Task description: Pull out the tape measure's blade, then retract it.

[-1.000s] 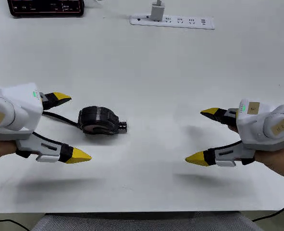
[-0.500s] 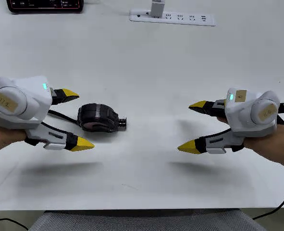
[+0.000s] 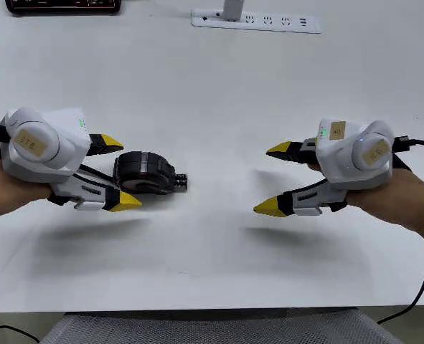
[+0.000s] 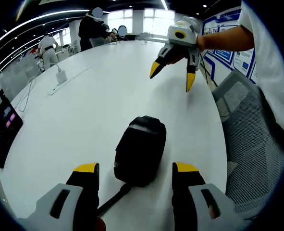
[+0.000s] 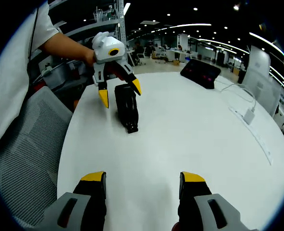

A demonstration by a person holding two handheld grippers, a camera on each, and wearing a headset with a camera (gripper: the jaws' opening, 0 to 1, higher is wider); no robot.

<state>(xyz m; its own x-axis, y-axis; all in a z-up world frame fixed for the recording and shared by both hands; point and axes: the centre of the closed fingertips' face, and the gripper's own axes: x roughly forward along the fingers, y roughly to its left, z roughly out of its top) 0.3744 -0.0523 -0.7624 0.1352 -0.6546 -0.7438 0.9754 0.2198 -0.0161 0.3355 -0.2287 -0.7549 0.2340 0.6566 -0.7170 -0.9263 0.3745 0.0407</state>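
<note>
A black tape measure (image 3: 147, 173) lies on the white table (image 3: 212, 86), its blade tip pointing right and a black strap trailing left. My left gripper (image 3: 118, 172) is open with its yellow tips either side of the case's left end, not touching it. In the left gripper view the tape measure (image 4: 140, 149) sits just ahead of the open left gripper (image 4: 137, 168). My right gripper (image 3: 275, 178) hangs open well to the right with nothing between its tips. The right gripper view shows the tape measure (image 5: 126, 107) far ahead of the open right gripper (image 5: 142, 177).
A white power strip (image 3: 255, 19) with a plugged-in adapter lies at the table's far edge, a dark device (image 3: 62, 6) at the far left corner. A grey mesh chair (image 3: 197, 328) is at the near edge. A black cable (image 3: 421, 147) trails from the right gripper.
The left gripper has moved right so its tips now flank the tape measure. The right gripper has drifted left and slightly away from me. The tape measure has stayed put.
</note>
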